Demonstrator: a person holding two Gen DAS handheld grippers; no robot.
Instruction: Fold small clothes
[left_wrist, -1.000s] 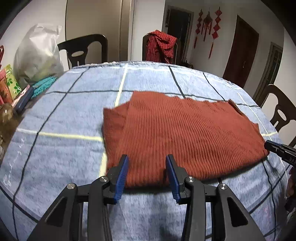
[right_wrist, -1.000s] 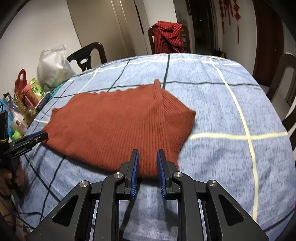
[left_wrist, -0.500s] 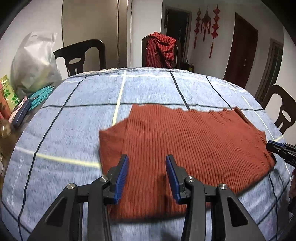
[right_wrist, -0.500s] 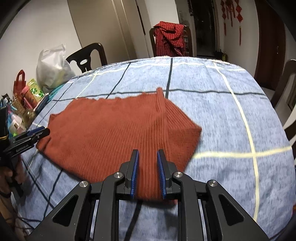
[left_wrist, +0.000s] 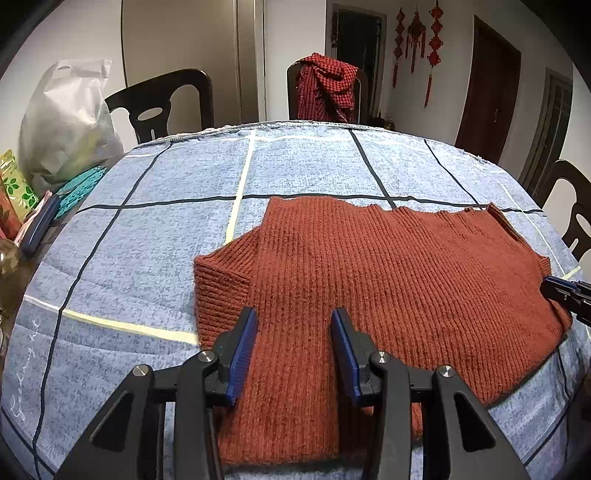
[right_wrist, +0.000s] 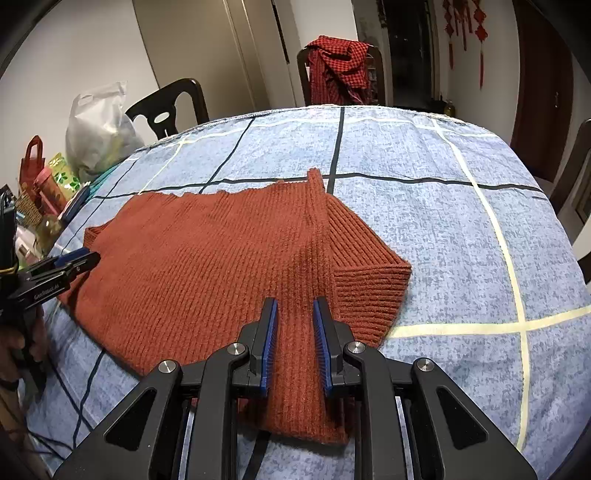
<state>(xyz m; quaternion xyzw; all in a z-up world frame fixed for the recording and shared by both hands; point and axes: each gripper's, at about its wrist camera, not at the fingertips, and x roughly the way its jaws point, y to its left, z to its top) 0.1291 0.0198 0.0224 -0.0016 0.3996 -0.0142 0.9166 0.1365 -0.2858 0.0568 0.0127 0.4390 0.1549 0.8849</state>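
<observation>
Left claw (left_wrist: 293, 347): fingers spread wide, nothing between them, poised over the near left part of the sweater (left_wrist: 369, 295). Whether the fingertips touch the knit cannot be told. The same claw shows at the left edge of the right wrist view (right_wrist: 70, 260), at the sweater's left border.

Right claw (right_wrist: 294, 338): fingers parted with a narrower gap, gripping nothing, set over the sweater's (right_wrist: 229, 266) near right part beside the folded-in sleeve. Its tip appears at the right edge of the left wrist view (left_wrist: 563, 291), at the sweater's right border.

The rust-red ribbed sweater lies flat on the table (left_wrist: 147, 229), toward its near side, with both sleeves turned in over the body. The table carries a blue cloth with dark and pale yellow grid lines.

On the table's far left: a white plastic bag (left_wrist: 66, 122) and a teal mat (left_wrist: 79, 188). Dark chairs stand around; the one at the far side (left_wrist: 327, 92) carries a red checked garment (right_wrist: 341, 70). Red hanging ornaments (left_wrist: 417, 40) are on the back wall.
</observation>
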